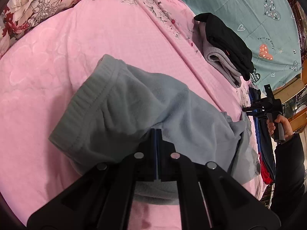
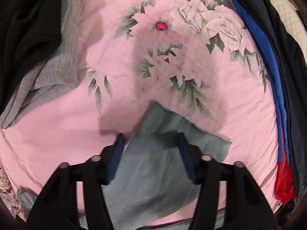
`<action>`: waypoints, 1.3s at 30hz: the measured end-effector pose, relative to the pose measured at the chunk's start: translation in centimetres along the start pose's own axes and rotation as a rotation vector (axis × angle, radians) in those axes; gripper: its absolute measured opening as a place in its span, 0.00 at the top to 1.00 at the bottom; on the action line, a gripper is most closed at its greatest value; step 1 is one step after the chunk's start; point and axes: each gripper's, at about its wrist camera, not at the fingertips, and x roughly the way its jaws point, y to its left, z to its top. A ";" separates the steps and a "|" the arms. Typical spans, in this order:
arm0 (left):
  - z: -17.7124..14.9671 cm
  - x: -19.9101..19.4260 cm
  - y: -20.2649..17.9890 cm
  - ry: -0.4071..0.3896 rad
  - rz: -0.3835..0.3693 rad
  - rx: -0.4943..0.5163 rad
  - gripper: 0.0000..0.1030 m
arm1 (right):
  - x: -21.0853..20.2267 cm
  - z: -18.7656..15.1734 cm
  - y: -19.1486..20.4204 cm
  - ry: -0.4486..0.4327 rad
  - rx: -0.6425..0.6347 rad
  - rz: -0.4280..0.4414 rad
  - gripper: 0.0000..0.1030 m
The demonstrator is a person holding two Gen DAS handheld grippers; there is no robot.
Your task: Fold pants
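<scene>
Pink floral bedspread (image 1: pixel 57 61) carrying grey fleece pants (image 1: pixel 134 103), waistband toward the pillows, legs running toward the bed's edge. Left gripper (image 1: pixel 156 134), jaws together, pinches a fold of the pants near the seat. Right gripper (image 2: pixel 151 140) points down over a leg end, jaws apart and straddling the cloth without pressing it. Probable step: taking the leg end; next, close there and carry it toward the waistband. Folded clothes (image 1: pixel 228 48) lie nearby.
</scene>
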 end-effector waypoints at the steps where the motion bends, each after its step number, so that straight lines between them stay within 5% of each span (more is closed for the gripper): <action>1: 0.0 0.0 0.0 0.000 0.000 0.001 0.97 | -0.4 -0.7 -0.5 -0.011 -0.006 -0.002 0.77; 2: 0.0 0.0 0.0 0.000 0.001 0.000 0.97 | -0.6 -1.3 -1.0 -0.018 -0.009 -0.010 0.90; 4: 0.0 0.0 0.0 -0.002 0.002 0.002 0.97 | -0.6 -2.3 -2.1 -0.025 -0.007 -0.004 0.94; 12: -0.1 0.0 0.1 0.001 -0.008 -0.009 0.97 | -5.8 -7.7 -8.5 -0.151 0.001 0.145 0.94; 18: -0.1 0.0 -0.1 0.001 -0.002 0.003 0.97 | -11.6 -18.0 -17.6 -0.275 0.072 0.255 0.94; 25: -0.2 0.2 -1.1 -0.008 0.051 0.040 0.97 | -6.4 -27.0 -22.7 -0.212 0.203 0.399 0.94; 33: -0.2 0.2 -1.3 -0.021 0.072 0.045 0.97 | -4.8 -28.5 -25.2 -0.239 0.234 0.493 0.92; 35: -0.1 0.2 -1.2 -0.020 0.063 0.037 0.97 | -4.7 -28.2 -25.9 -0.231 0.250 0.477 0.75; 39: -0.2 0.2 -0.9 -0.017 0.055 0.032 0.97 | -5.6 -28.1 -28.1 -0.278 0.272 0.451 0.73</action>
